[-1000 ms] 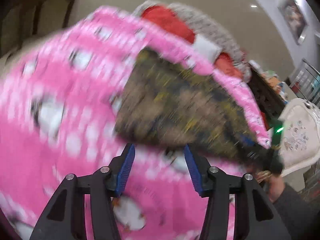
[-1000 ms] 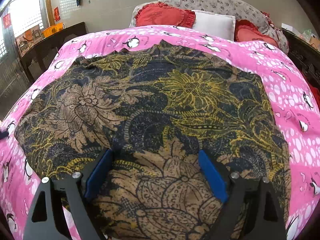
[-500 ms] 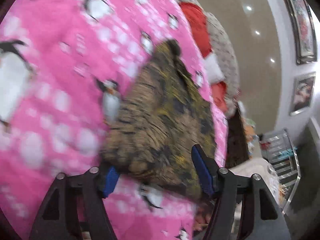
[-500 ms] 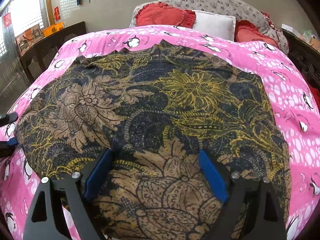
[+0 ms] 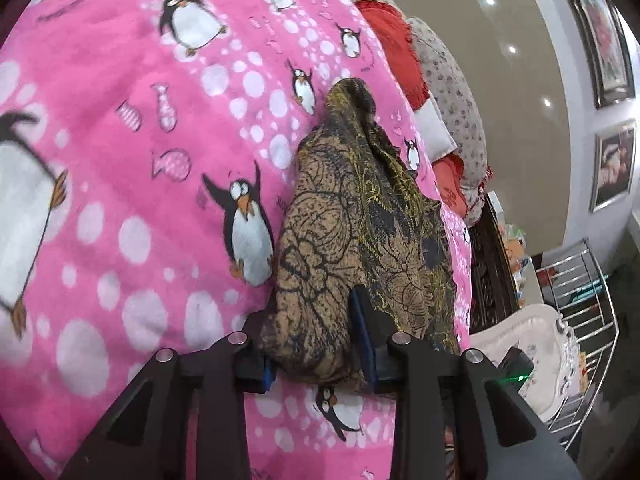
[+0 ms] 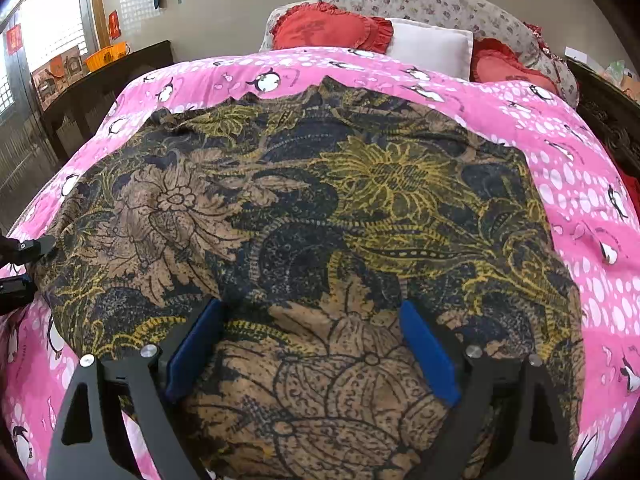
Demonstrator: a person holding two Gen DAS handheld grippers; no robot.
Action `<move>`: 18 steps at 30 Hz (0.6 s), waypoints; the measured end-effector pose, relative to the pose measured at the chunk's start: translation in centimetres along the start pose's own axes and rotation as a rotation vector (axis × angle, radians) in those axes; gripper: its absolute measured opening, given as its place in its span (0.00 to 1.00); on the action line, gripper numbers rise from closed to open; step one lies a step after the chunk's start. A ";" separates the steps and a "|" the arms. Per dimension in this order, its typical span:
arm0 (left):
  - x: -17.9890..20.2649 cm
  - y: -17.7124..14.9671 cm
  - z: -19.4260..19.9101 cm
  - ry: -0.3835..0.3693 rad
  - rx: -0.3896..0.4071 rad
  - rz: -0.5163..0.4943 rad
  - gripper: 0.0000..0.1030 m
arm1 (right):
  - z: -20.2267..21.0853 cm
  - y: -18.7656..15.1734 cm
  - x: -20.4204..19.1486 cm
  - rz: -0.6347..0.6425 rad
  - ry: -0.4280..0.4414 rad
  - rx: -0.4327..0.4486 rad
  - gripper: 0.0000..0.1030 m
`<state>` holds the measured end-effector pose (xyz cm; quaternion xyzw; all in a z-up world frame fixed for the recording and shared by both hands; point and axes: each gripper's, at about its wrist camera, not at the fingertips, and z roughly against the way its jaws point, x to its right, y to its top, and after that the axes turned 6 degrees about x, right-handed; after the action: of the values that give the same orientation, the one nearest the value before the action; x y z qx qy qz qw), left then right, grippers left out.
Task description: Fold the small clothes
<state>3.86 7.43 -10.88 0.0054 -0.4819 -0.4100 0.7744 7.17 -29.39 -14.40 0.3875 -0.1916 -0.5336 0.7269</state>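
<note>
Left tool (image 5: 316, 344) w/ bunched floral cloth (image 5: 352, 220) (thin, crinkly) between pads

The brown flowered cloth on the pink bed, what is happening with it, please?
A person is folding the brown flowered cloth, which lies spread on the pink penguin blanket. The left tool has closed on the cloth's edge, with fabric bunched between its fingers. The right tool is open over the near part of the cloth and grips nothing. No fold is made yet.

Both grippers: left gripper (image 5: 316, 344) and right gripper (image 6: 312, 354) have matte black angular frames, silver screw heads, and blue pads lining the fingers (image 6: 426, 354).
</note>
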 end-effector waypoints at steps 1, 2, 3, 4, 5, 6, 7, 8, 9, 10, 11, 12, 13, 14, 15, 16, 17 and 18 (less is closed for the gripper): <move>0.2 0.1 -0.1 0.004 0.001 -0.012 0.11 | 0.0 0.0 0.0 0.000 0.000 -0.001 0.91; 0.3 0.2 -0.1 0.007 0.002 -0.020 0.11 | -0.1 0.0 0.0 0.000 0.002 -0.002 0.91; 0.4 0.2 0.1 0.015 0.009 -0.025 0.11 | -0.1 0.0 0.1 -0.004 0.006 -0.004 0.92; 0.3 0.2 0.8 0.031 0.037 -0.033 0.11 | 0.0 0.0 0.1 -0.003 0.006 -0.003 0.92; 0.4 0.3 1.1 0.039 0.054 -0.042 0.06 | -0.1 0.0 0.0 -0.003 0.007 -0.002 0.92; 0.2 0.2 1.7 0.055 0.068 -0.052 0.01 | 0.0 0.0 0.1 -0.004 0.008 -0.001 0.92; 0.3 0.3 1.8 0.082 0.084 -0.065 0.00 | 0.0 0.0 0.0 -0.003 0.008 0.000 0.92; 0.5 0.2 1.9 0.105 0.094 -0.087 0.00 | 0.0 0.1 0.0 -0.001 0.007 -0.002 0.92; 0.8 0.0 1.9 0.127 0.103 -0.112 0.00 | 0.1 0.1 0.0 0.000 0.004 -0.010 0.92; 1.7 -0.4 1.9 0.167 0.115 -0.176 0.00 | 0.0 0.4 -0.2 0.002 0.000 -0.022 0.92; 2.4 -0.8 1.9 0.195 0.130 -0.228 0.00 | 0.0 1.0 -0.4 0.003 -0.007 -0.061 0.91; 3.3 -1.2 2.0 0.223 0.148 -0.289 0.00 | -0.1 1.7 -0.6 0.004 -0.006 -0.096 0.89; 4.3 -1.6 1.9 0.258 0.168 -0.355 0.00 | -0.1 2.6 -0.9 0.003 0.003 -0.116 0.83; 5.6 -2.0 1.8 0.289 0.189 -0.435 0.00 | 0.3 3.8 -1.2 -0.002 0.026 -0.106 0.82; 6.6 -2.3 1.7 0.301 0.210 -0.493 0.00 | 0.9 5.4 -1.7 -0.003 0.050 -0.078 0.82; 7.6 -2.5 1.8 0.294 0.232 -0.545 0.00 | 1.1 7.2 -2.5 0.006 0.064 -0.057 0.82; 9.0 -2.7 2.0 0.272 0.258 -0.609 0.00 | 0.9 8.7 -3.2 0.014 0.071 -0.056 0.82; 10.2 -2.9 2.1 0.242 0.278 -0.670 0.00 | 0.6 9.9 -3.8 0.018 0.084 -0.059 0.82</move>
<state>2.49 -0.27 -3.36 0.3161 -0.4095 -0.5674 0.6407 11.63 -24.83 -5.94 0.3864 -0.1486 -0.5158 0.7500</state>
